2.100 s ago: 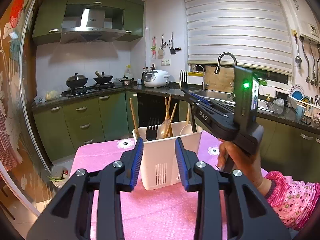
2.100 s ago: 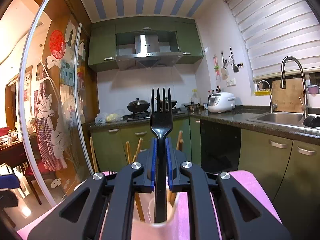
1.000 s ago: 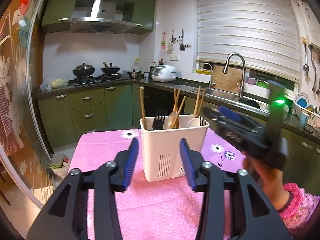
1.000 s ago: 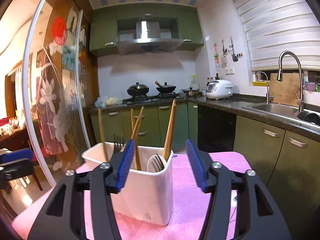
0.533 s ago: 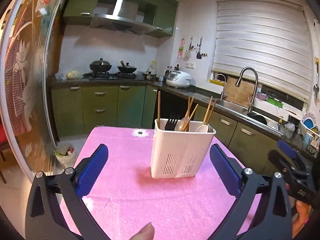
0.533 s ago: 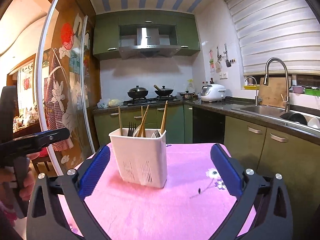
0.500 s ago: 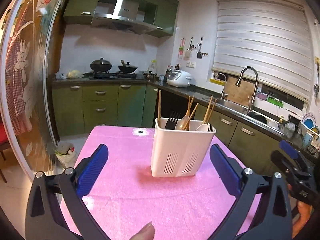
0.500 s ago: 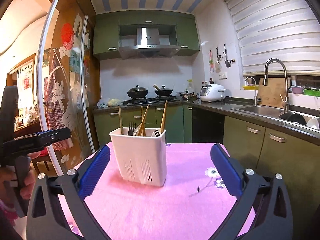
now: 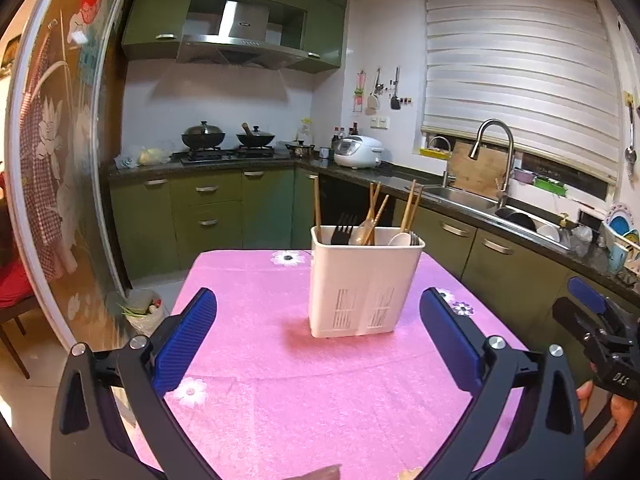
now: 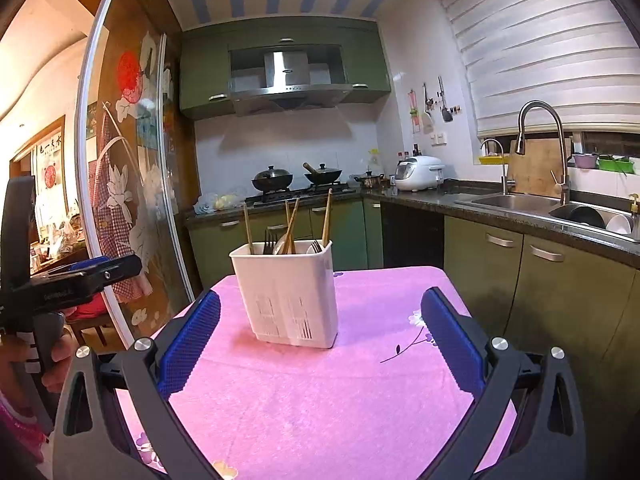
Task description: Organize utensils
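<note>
A white slotted utensil holder (image 9: 364, 284) (image 10: 290, 294) stands upright on the pink tablecloth (image 9: 320, 380) (image 10: 340, 380). Wooden chopsticks (image 9: 317, 208), a black fork (image 9: 343, 229) and spoons (image 9: 400, 239) stick out of its top. My left gripper (image 9: 318, 330) is wide open with nothing between its blue pads, well back from the holder. My right gripper (image 10: 320, 330) is also wide open and empty, back from the holder too. Each gripper appears at the edge of the other's view, held in a hand (image 10: 56, 354).
Green kitchen cabinets (image 9: 208, 208) and a dark counter with a sink (image 10: 512, 200) and tap run behind and to the right of the table. A glass sliding door (image 10: 128, 184) stands on the left. A bag of greens (image 9: 142, 312) lies on the floor.
Both grippers let go, opened wide and drew back from the holder; the black fork that the right one held now stands in the holder. The right gripper moved furthest.
</note>
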Motion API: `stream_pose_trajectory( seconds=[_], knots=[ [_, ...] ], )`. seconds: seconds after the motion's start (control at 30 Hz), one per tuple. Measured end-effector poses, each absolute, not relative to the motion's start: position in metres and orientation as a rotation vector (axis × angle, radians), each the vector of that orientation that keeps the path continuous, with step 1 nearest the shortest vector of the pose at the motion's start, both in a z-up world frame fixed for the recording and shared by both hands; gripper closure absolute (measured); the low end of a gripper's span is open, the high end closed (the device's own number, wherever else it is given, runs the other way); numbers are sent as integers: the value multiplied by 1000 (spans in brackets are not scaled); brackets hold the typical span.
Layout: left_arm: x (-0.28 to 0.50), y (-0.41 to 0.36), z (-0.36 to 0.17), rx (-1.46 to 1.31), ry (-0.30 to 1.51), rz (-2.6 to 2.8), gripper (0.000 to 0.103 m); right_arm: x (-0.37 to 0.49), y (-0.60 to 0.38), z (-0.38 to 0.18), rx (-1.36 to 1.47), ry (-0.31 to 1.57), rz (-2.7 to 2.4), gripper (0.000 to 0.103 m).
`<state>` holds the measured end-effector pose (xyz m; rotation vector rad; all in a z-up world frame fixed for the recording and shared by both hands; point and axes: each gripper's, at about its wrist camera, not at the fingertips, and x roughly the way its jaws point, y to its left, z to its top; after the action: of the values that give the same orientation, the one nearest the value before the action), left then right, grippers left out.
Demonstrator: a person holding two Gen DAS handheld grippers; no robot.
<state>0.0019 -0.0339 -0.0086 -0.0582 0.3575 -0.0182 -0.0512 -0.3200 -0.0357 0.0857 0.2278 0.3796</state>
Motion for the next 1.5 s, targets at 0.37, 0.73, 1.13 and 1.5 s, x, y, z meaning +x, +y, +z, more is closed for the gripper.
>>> stream_pose_trajectory(
  seconds=[0.37, 0.73, 1.13, 1.5],
  knots=[
    [-11, -35, -5, -37, 327, -4, 6, -64, -309, -25, 58, 204, 392, 4],
    [-12, -30, -3, -50, 318, -3, 6, -60, -308, -27, 60, 225, 390, 4],
    [-11, -31, -3, -32, 327, 13, 6, -53, -314, -29, 81, 234, 385, 4],
    [-11, -31, -3, -30, 328, 15, 6, -52, -315, -29, 85, 232, 383, 4]
  ],
)
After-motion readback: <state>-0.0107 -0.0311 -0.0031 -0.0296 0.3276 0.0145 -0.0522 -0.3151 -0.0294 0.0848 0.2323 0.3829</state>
